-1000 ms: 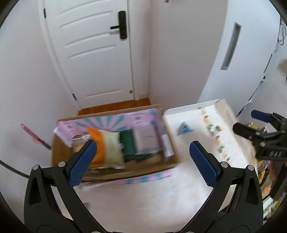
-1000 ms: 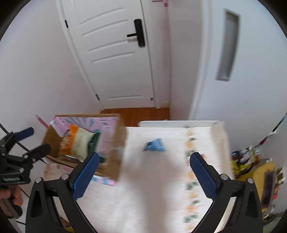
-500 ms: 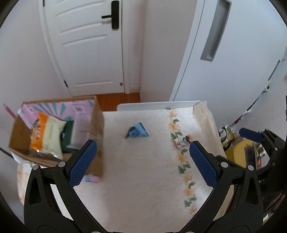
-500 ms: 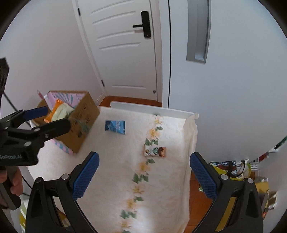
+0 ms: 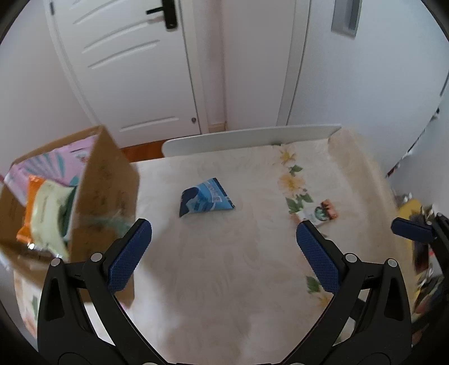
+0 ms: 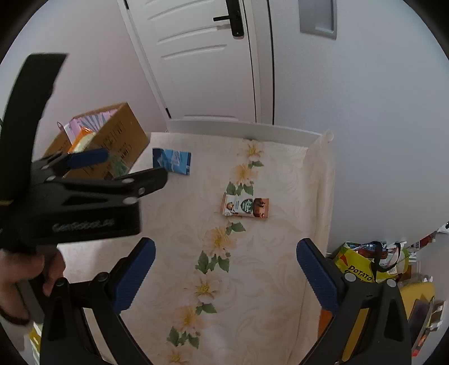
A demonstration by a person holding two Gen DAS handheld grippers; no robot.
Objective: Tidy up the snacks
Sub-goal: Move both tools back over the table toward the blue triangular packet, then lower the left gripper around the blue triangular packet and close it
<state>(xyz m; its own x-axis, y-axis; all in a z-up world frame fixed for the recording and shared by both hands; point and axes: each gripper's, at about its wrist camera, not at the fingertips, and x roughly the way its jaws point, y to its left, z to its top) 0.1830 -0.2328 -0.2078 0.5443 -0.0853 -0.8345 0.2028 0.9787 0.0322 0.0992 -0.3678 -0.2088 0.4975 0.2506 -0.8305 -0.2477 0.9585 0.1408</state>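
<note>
Left wrist view: cardboard box [image 5: 106,179] holding snack packs stands at the surface's [image 5: 224,266] left edge, blue snack pouch [image 5: 204,198] mid-surface, brown-and-white snack packet [image 5: 320,213] farther right. Left gripper [image 5: 224,247] and right gripper [image 6: 226,266] both have fingers spread wide, holding nothing.

white door [image 5: 134,64] with black handle [image 6: 234,18] behind floral tablecloth [image 6: 252,280].
</note>
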